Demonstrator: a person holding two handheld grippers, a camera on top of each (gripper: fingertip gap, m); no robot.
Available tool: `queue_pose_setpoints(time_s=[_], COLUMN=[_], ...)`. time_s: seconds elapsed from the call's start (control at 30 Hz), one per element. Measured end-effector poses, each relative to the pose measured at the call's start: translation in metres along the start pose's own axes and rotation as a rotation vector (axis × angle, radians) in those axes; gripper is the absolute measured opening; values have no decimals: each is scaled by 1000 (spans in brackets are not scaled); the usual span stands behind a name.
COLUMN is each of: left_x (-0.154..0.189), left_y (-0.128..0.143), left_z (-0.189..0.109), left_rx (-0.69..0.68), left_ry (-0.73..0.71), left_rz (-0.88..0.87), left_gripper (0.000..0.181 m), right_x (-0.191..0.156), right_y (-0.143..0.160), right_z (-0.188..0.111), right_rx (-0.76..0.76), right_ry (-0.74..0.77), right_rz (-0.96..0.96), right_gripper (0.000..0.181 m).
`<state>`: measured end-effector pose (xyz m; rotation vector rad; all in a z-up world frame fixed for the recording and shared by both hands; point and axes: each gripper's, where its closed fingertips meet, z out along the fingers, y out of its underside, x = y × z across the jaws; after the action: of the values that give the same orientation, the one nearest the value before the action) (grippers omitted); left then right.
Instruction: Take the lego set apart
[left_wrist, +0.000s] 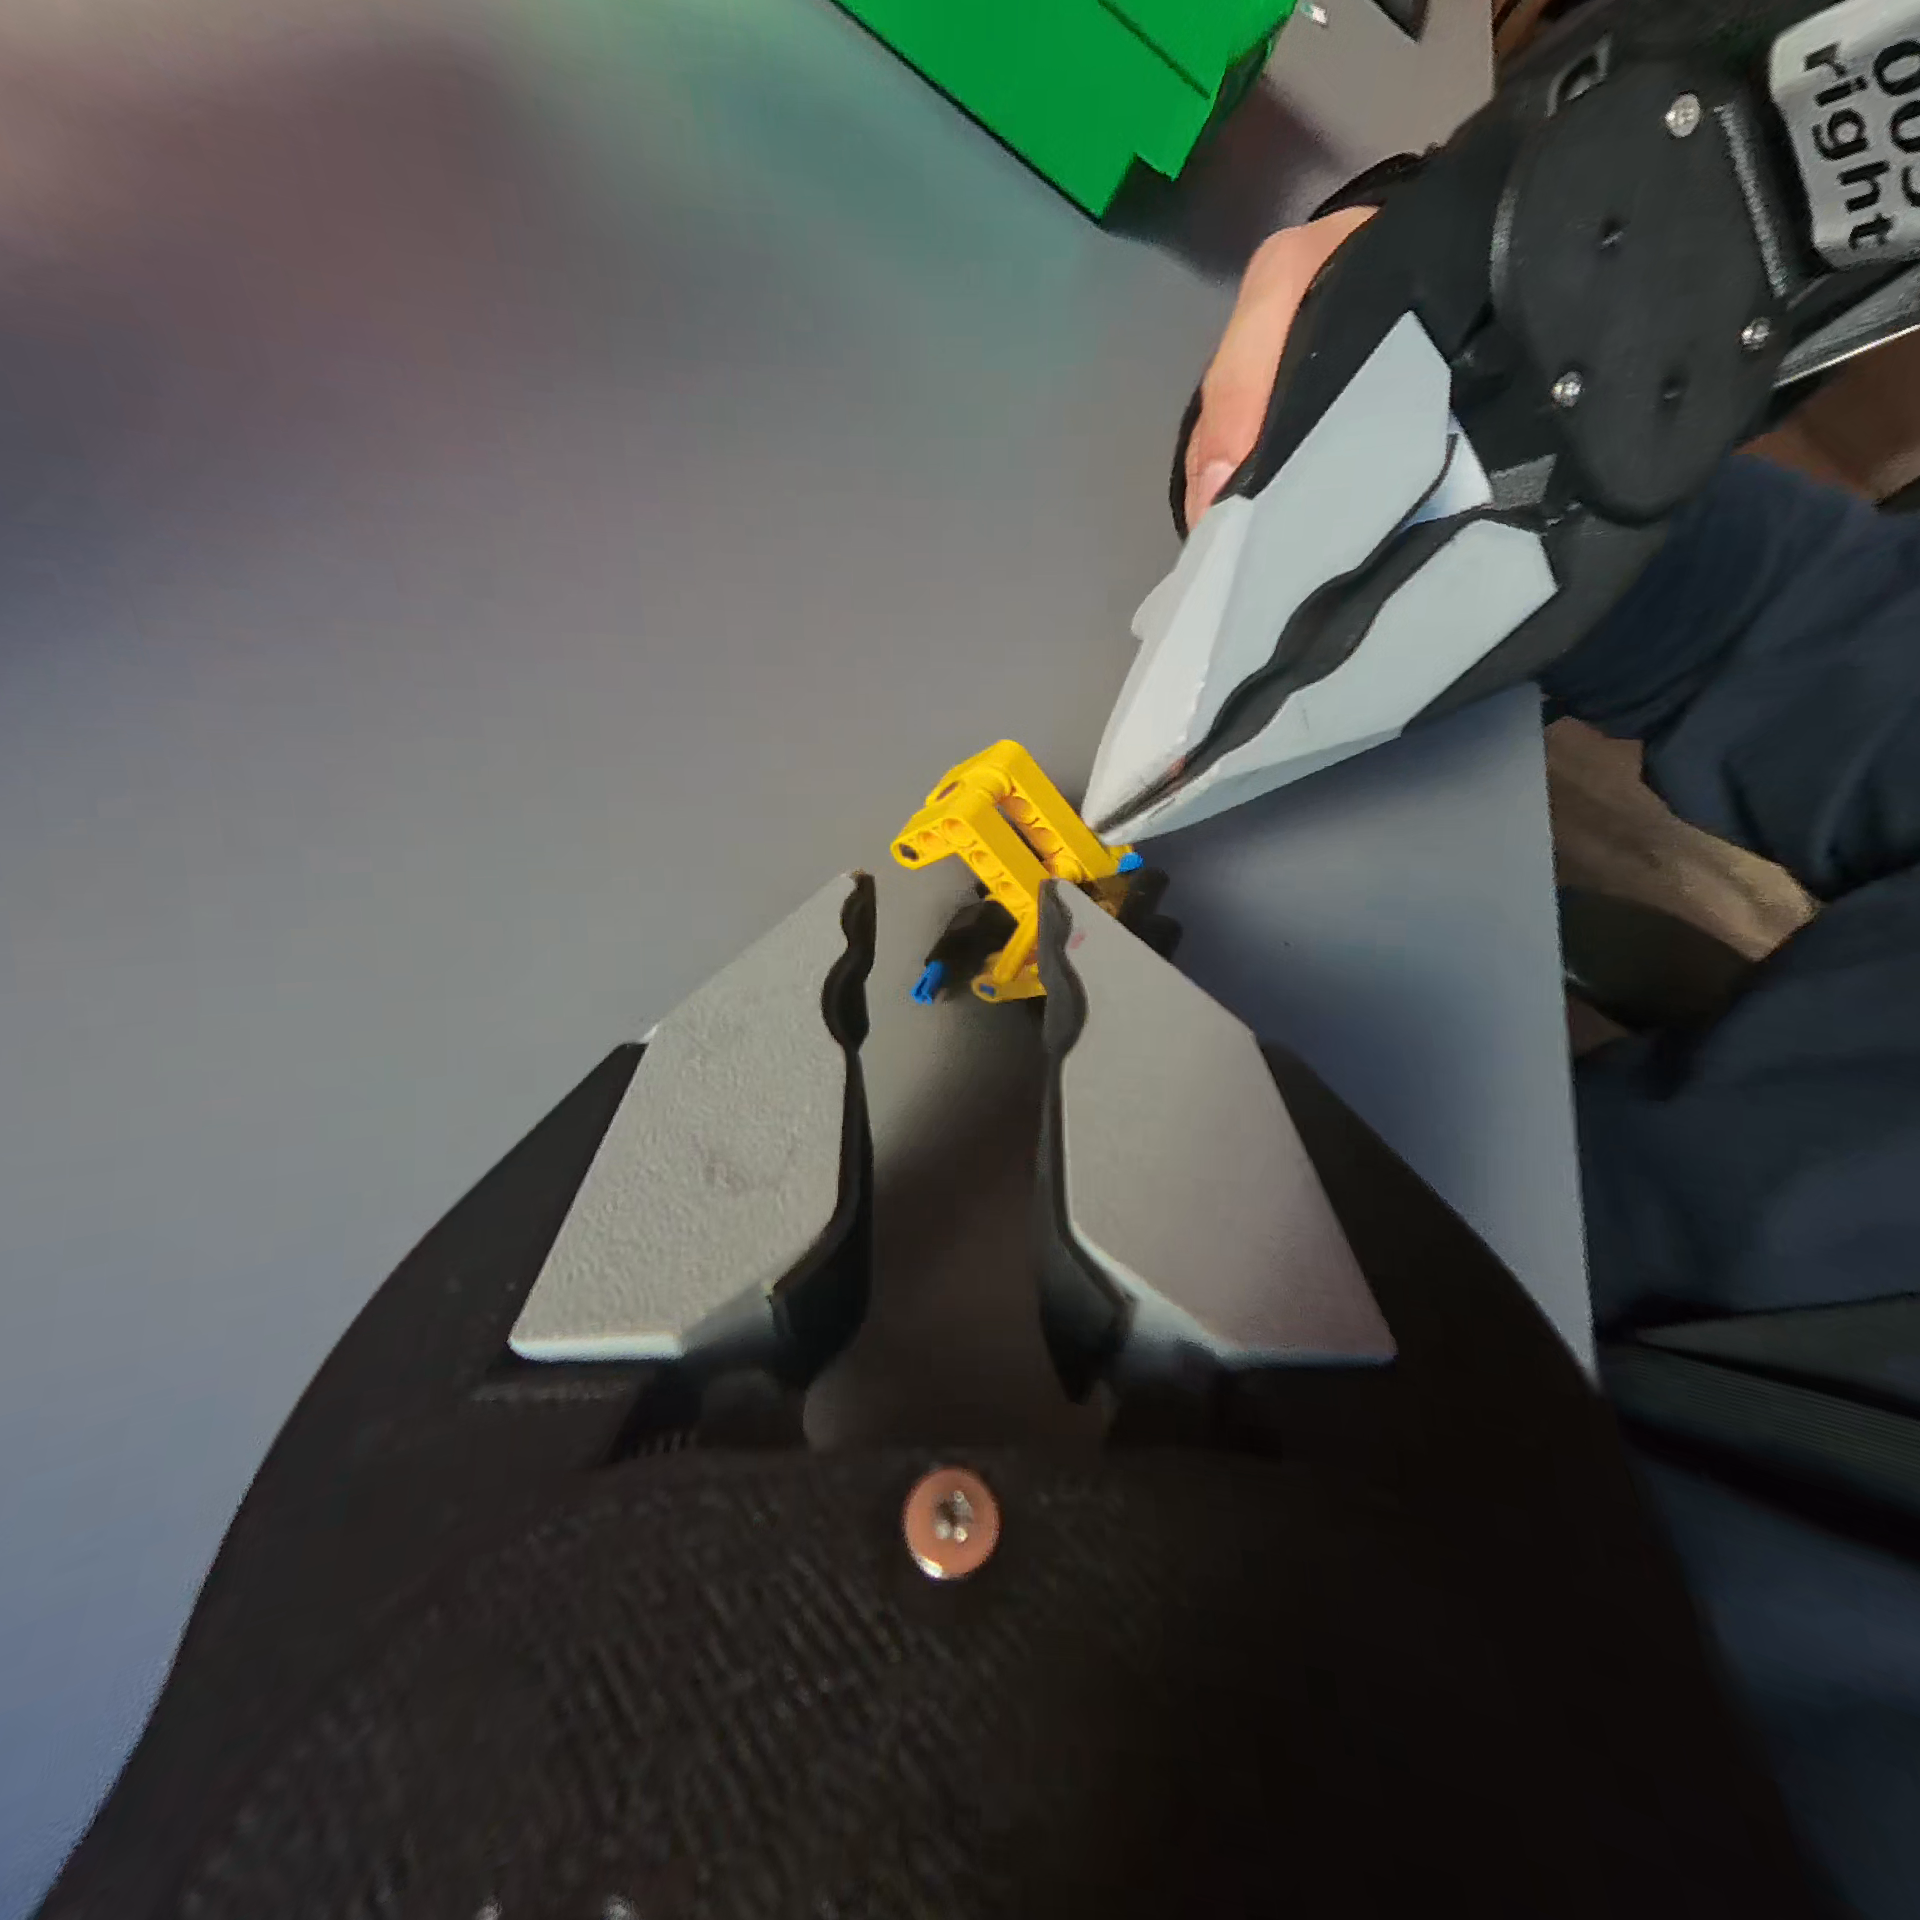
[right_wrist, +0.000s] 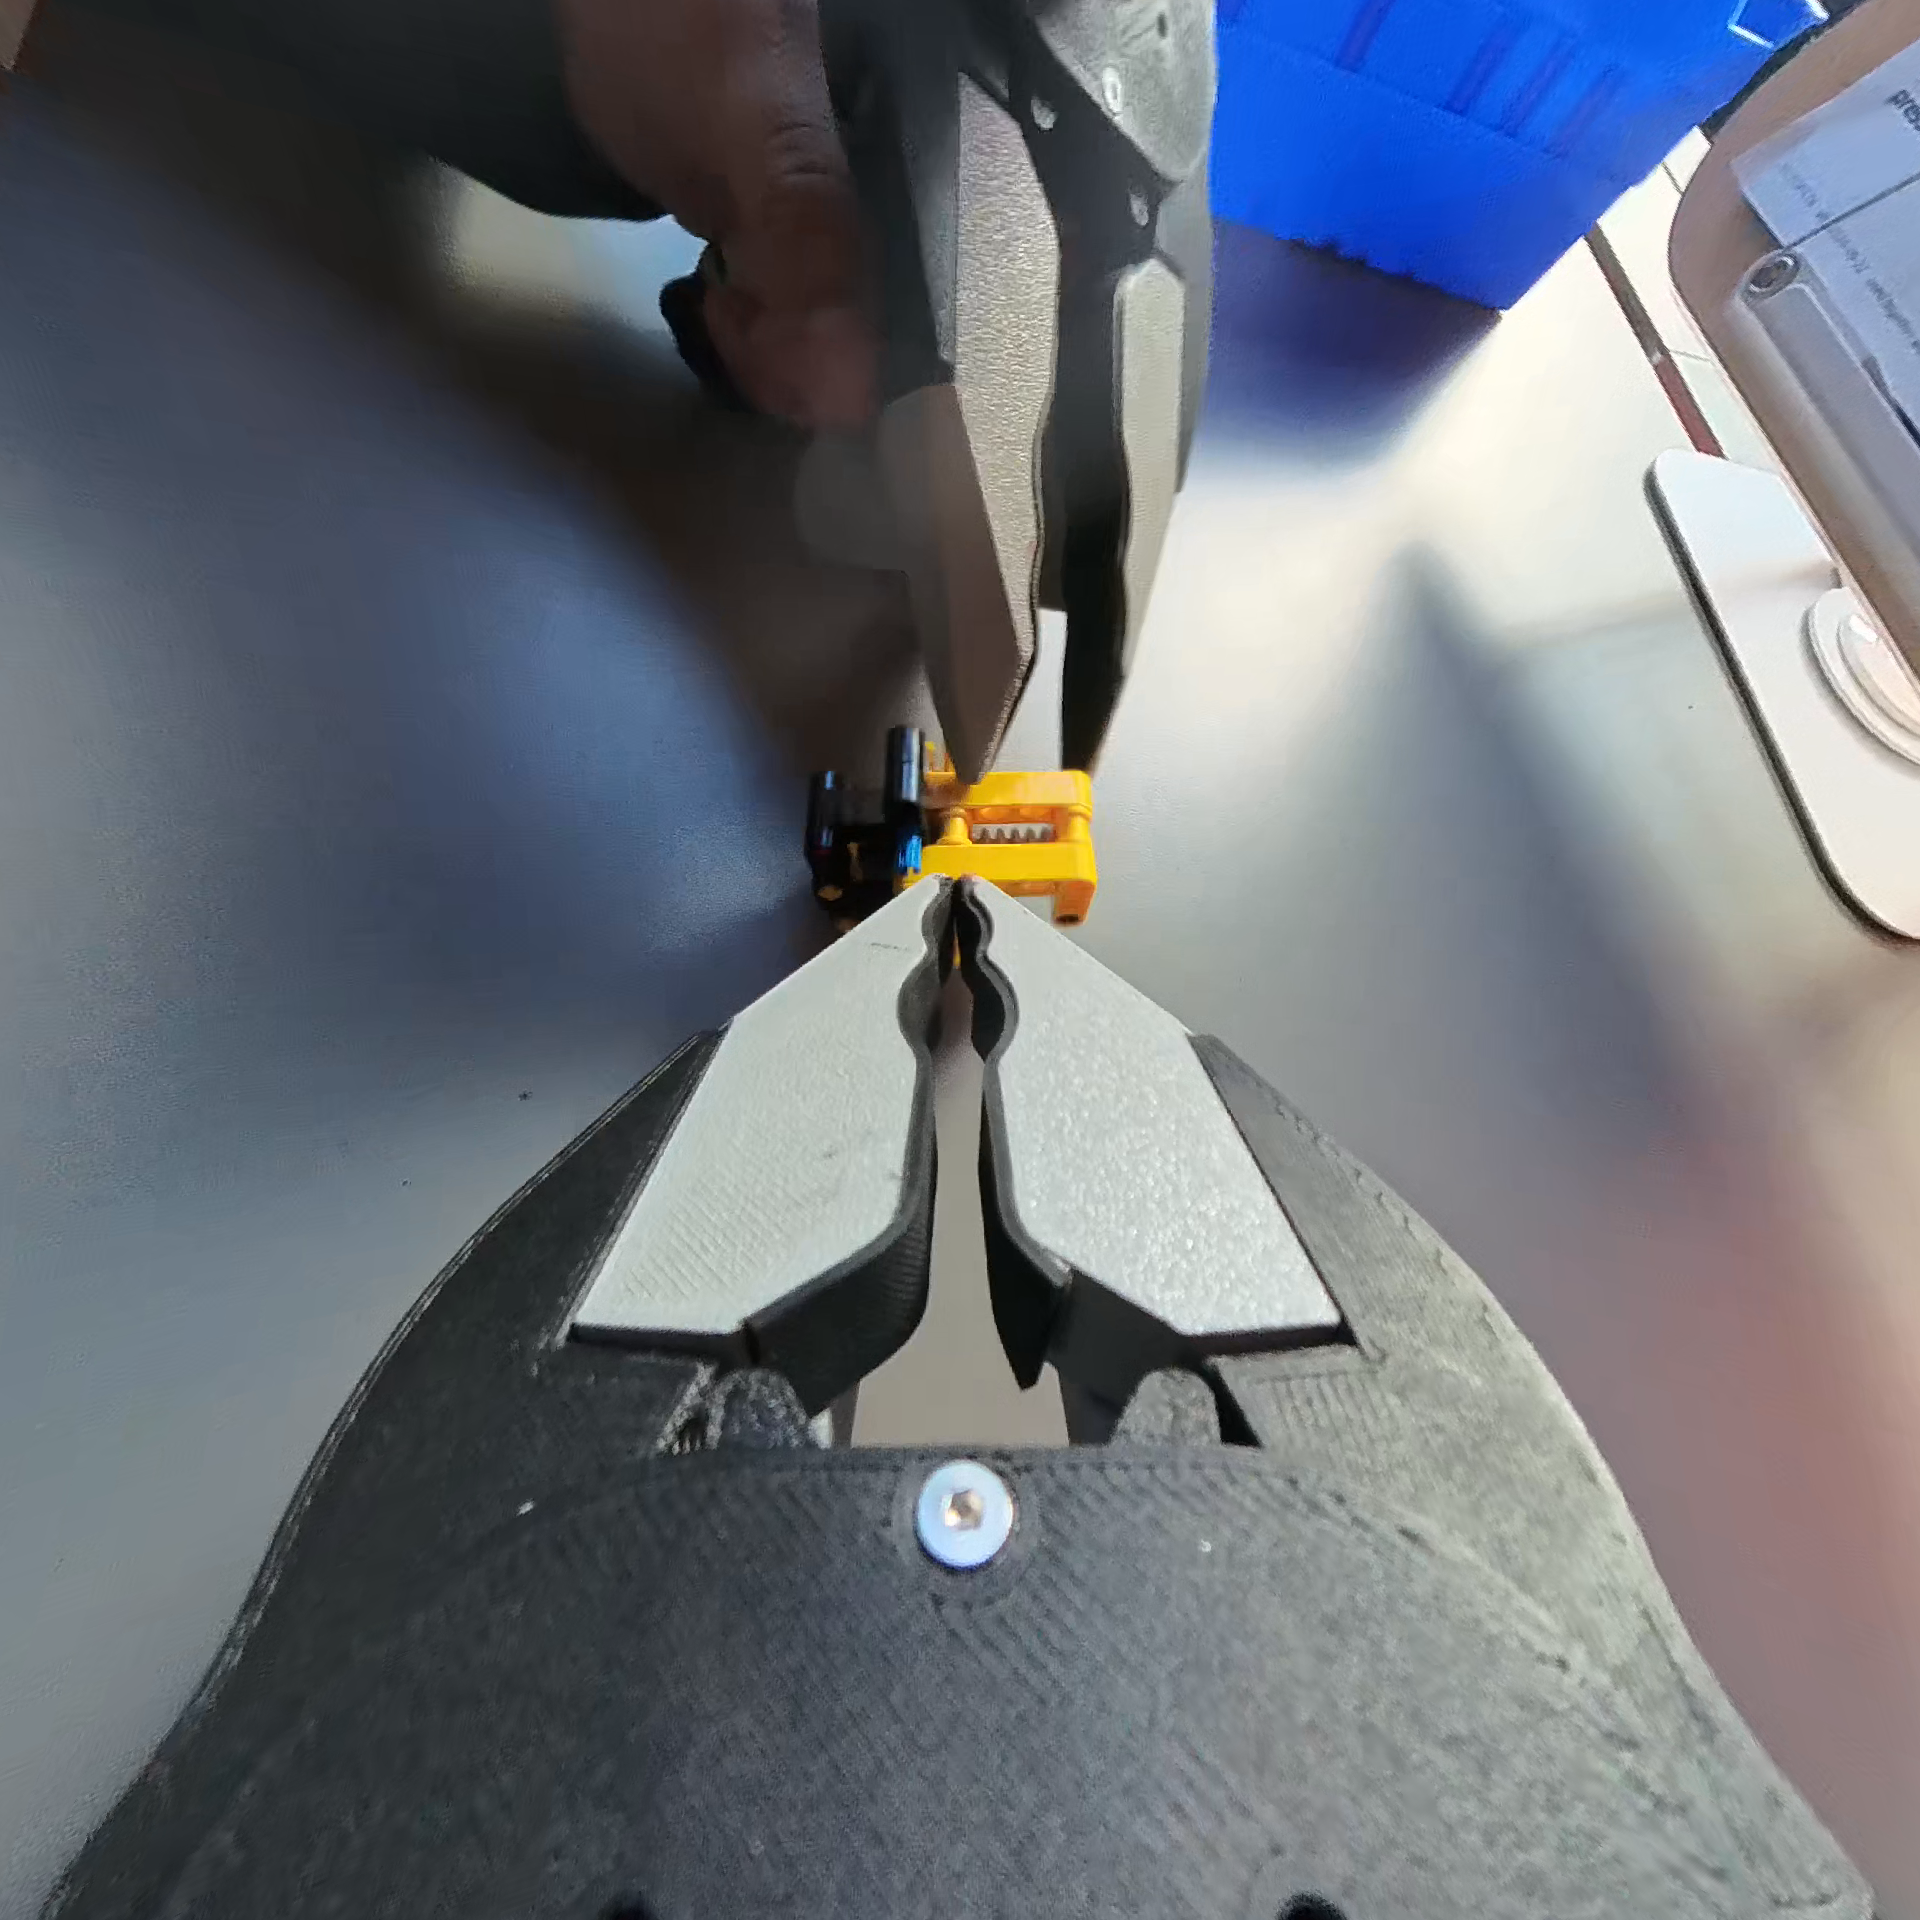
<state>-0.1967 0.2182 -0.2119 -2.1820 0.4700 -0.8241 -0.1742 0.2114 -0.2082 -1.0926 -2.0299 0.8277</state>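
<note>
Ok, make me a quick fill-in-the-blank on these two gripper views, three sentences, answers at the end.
1. The frame of the lego set is coloured ____.
2. The jaws of the right gripper are ____ at the frame's edge.
3. In the left wrist view, the box at the far end of the table is coloured ____.

Missing words: yellow; shut; green

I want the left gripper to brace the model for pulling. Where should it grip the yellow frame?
Grip the yellow frame across its near beam, coming from the table-edge side: the beams are flat-sided, and the left gripper is open there, while the right gripper pinches the other end.
</note>
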Motion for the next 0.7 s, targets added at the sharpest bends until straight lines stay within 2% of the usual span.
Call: queue_pose_setpoints(time_s=[0.1,0.17,0.23,0.3,0.4,0.5,0.7], left_x=[5,5,5,9,12,12,14], left_y=[1,0,-3,-4,-1,1,-22], left_z=[3,2,0,-1,3,7,-5], left_rx=[-16,-10,14,25,6,-14,153], left_ry=[86,123,139,158,165,150,176], left_rz=[-80,-125,-148,-162,-161,-151,-116], left_gripper=[23,20,11,6,8,14,8], right_x=[10,21,18,18,16,8,10], right_y=[4,14,9,2,14,5,-18], right_z=[-3,-6,-12,-15,-2,9,2], right_rx=[-2,-31,33,118,50,57,211], right_ry=[-16,-57,-213,-304,-276,-336,-378], right_rz=[167,460,733,878,876,880,816], right_gripper=[0,2,8,10,9,2,4])
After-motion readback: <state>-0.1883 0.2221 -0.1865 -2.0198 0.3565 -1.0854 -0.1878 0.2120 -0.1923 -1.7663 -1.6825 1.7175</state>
